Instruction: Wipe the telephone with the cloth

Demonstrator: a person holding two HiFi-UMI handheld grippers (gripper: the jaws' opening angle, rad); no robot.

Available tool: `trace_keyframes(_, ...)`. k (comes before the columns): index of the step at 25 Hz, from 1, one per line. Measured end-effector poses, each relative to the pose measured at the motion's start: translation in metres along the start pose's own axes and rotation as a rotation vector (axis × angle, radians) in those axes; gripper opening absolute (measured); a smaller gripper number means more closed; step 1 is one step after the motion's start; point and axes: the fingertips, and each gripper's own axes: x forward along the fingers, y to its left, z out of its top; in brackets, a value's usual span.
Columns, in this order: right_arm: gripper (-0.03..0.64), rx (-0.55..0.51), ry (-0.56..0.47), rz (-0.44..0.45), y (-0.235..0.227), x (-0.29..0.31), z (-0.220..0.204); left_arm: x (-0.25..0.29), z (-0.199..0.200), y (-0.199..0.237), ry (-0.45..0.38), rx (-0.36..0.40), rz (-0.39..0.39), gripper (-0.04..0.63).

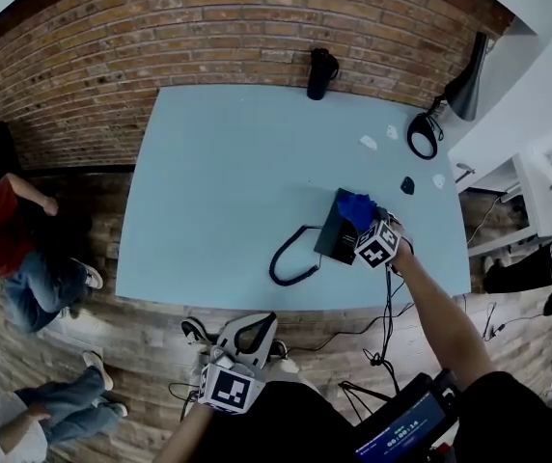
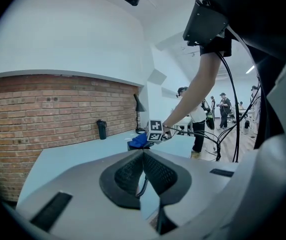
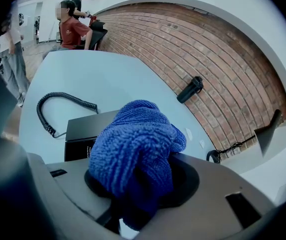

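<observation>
While right fingers (image 3: 184,179) clamp cloth (image 3: 133,149) at telephone (image 3: 88,129), left gripper view shows left fingers (image 2: 128,174) together.

Left gripper (image 2: 143,154) closed, right gripper (image 3: 140,189) clamped.

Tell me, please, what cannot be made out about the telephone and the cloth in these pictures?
- Telephone: in the head view the cloth and right gripper cover its right part; no keys or handset can be made out.
- Right gripper's jaw tips: buried in the bunched cloth in the right gripper view.
- Pale bits on the table: too small in the head view to identify.
- Whether cloth touches telephone: unclear in every view.
</observation>
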Motion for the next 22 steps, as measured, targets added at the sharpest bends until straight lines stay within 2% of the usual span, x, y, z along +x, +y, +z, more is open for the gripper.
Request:
trace_keyframes(11, 0.173, 0.003, -0.008, 0.01, 0.016, -0.002, 0.0, 0.001, -0.001, -0.005, 0.008, 0.005, -0.014, 0.014)
trace_keyframes(22, 0.181, -0.014, -0.027, 0.07, 0.072, -0.009, -0.007, 0.0, -0.001, -0.005, 0.005, 0.004, -0.012, 0.012)
